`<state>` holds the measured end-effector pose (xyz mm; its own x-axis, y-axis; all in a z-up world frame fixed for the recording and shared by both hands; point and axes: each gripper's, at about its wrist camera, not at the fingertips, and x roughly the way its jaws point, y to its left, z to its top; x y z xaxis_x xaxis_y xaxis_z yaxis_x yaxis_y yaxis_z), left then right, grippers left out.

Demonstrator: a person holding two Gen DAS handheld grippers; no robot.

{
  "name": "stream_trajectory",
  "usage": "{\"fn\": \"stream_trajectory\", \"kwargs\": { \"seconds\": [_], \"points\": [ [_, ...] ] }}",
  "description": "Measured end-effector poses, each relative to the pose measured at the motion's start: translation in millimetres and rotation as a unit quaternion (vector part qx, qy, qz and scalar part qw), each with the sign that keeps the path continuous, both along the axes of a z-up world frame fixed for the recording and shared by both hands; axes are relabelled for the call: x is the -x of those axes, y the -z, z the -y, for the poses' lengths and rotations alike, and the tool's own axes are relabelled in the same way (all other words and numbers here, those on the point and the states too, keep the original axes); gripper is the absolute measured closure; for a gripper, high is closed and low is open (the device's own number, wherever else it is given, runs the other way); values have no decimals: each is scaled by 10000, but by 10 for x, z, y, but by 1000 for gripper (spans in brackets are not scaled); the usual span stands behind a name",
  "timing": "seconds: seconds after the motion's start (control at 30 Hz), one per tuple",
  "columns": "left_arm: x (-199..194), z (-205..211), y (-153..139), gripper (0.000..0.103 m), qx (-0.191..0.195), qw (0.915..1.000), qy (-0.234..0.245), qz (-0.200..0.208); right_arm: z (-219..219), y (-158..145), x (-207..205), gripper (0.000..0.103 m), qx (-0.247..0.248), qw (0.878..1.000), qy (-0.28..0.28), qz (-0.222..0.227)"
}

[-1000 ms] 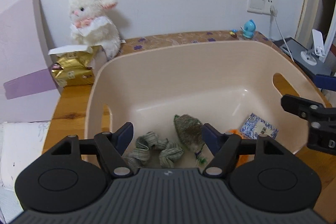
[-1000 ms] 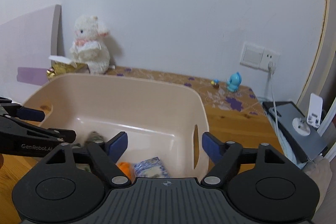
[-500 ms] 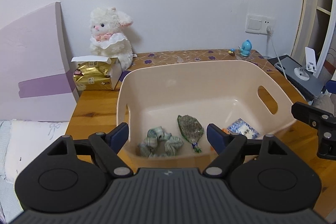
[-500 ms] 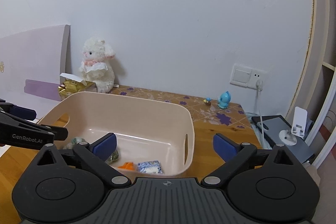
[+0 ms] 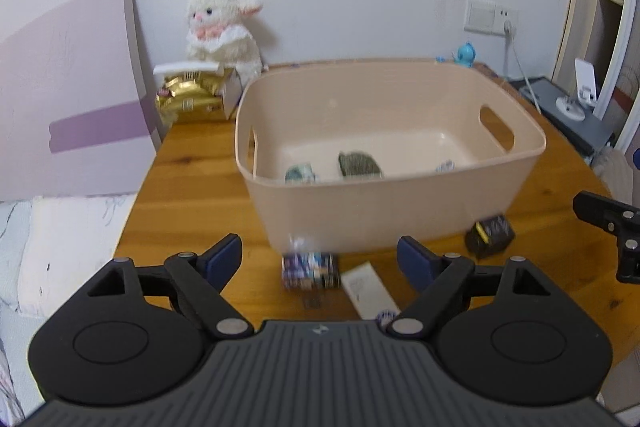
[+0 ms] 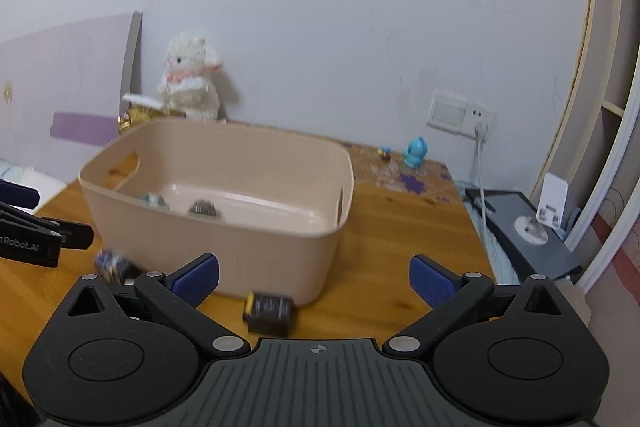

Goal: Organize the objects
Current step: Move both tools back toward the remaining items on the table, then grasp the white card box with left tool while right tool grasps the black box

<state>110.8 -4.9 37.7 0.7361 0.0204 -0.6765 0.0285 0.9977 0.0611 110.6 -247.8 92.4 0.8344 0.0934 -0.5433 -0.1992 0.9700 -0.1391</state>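
Note:
A beige plastic bin (image 5: 400,211) (image 6: 280,259) stands on the wooden table, holding a green scrunchie (image 5: 301,173), a dark green pouch (image 5: 359,165) (image 6: 203,207) and a blue-white packet (image 5: 445,167). In front of it lie a small patterned blue box (image 5: 308,270) (image 6: 111,265), a white card (image 5: 368,289) and a black-and-yellow box (image 5: 490,235) (image 6: 270,311). My left gripper (image 5: 320,261) is open, just short of the patterned box. My right gripper (image 6: 314,277) is open above the black box, nothing held.
A white plush rabbit (image 5: 220,27) and a gold packet (image 5: 190,99) sit at the table's back left beside a lilac board (image 5: 80,99). A blue figurine (image 5: 465,53), wall socket with cable (image 6: 480,131) and a dark device (image 6: 524,231) lie to the right.
Both grippers have pulled back and away from the bin, so its front wall and the boxes and card lying before it have come into view. Both stay open.

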Motion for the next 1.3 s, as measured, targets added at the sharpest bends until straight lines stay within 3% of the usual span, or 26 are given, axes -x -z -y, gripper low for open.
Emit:
{"fn": "stream_trajectory", "kwargs": {
  "seconds": [0.37,0.73,1.0,1.3],
  "points": [
    [82,96,374,17,80,9984,70,-555,70,399,-6,0,221,9981,14,-582],
    [-92,181,748,17,227,9935,126,-1107,97,788,-180,0,256,9934,25,-1121],
    [-310,200,924,17,310,9913,117,-1274,4,1050,-384,0,285,9896,-93,-1409],
    [-483,201,934,19,197,9941,166,-1056,-141,1187,-642,0,135,9902,-144,-1379]
  ]
}}
